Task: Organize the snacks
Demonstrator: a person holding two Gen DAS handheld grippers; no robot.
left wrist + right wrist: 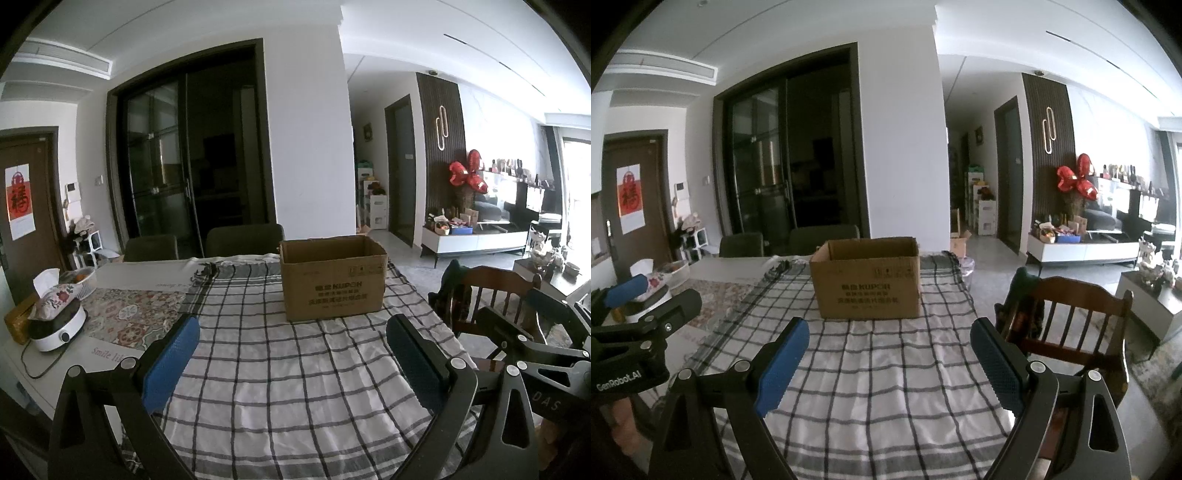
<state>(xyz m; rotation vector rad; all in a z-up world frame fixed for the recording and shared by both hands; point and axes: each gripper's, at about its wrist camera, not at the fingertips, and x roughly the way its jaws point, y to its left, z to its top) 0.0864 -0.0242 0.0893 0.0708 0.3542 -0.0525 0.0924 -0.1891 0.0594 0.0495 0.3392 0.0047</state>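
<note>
Both tongs spread wide and holding nothing: left tongs (291, 354) and right tongs (890, 360) hovering side by side over the black-and-white checked cloth (280, 369) covering the surface. Open brown corrugated cardboard box (332, 280) upright at the far middle of the cloth, flaps down, interior hidden from both views. No snacks visible anywhere on the cloth; contents of the box cannot be told. Step in hand judged as approach to the box, task barely begun. Advisable: raise one wrist above the box rim for a look inside before reaching in. Box looks light and likely to slide on loose, wrinkled cloth, so steady a wall with the left tongs while working with the right. Dark wooden slatted chair (1071, 325) close at the right edge of the surface; worth keeping the right elbow swing short. White round appliance with floral tissue pouch on top (55, 325) far left, well apart.
</note>
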